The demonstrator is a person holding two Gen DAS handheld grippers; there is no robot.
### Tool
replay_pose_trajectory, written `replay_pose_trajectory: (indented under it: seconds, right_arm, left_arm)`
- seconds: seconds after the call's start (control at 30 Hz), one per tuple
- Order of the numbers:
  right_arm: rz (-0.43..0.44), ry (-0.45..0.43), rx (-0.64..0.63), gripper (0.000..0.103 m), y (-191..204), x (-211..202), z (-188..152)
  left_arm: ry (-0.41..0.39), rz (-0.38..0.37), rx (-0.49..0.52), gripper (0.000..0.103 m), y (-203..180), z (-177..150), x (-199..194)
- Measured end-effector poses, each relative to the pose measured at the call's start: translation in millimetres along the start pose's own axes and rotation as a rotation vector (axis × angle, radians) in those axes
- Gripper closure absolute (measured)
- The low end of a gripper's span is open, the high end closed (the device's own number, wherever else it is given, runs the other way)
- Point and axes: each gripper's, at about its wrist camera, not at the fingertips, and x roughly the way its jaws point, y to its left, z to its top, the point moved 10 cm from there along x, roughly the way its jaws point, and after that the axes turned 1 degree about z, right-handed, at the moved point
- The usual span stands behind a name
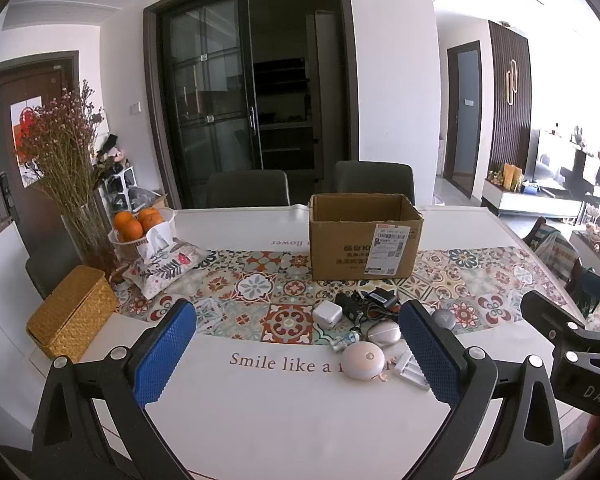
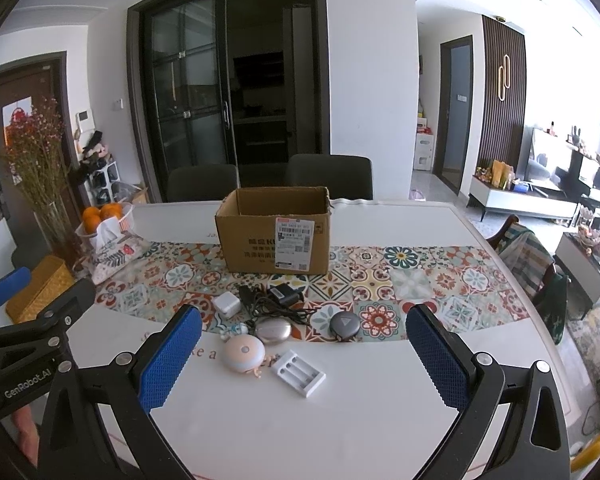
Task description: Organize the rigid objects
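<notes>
The left gripper [image 1: 298, 354] fills the lower part of its own view, jaws spread wide, the blue pads [image 1: 164, 354] at lower left and lower right of the frame with nothing between them. The right gripper [image 2: 304, 356] sits the same way in its view, jaws wide apart, blue pads [image 2: 170, 354] empty. In the right view the left gripper [image 2: 8, 286] shows at the left edge, one blue pad raised. In the left view the right gripper's black body shows at the right edge. A bit of skin shows at each view's lower corner.
</notes>
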Motion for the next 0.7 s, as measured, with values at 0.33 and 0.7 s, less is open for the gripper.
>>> replay_pose_trajectory:
  seconds: [0.33, 0.7]
  right_arm:
    - [0.006, 0.003, -0.001, 0.0, 2.2, -1.0, 2.7]
    - [0.007, 0.002, -0.001, 0.0, 3.4, -0.5, 3.5]
  left_arm:
    - [-0.004, -0.002, 0.001, 0.0, -1.5, 0.6, -3.5]
    - [-0.004, -0.004, 0.0, 0.0, -2.9, 2.9, -3.2]
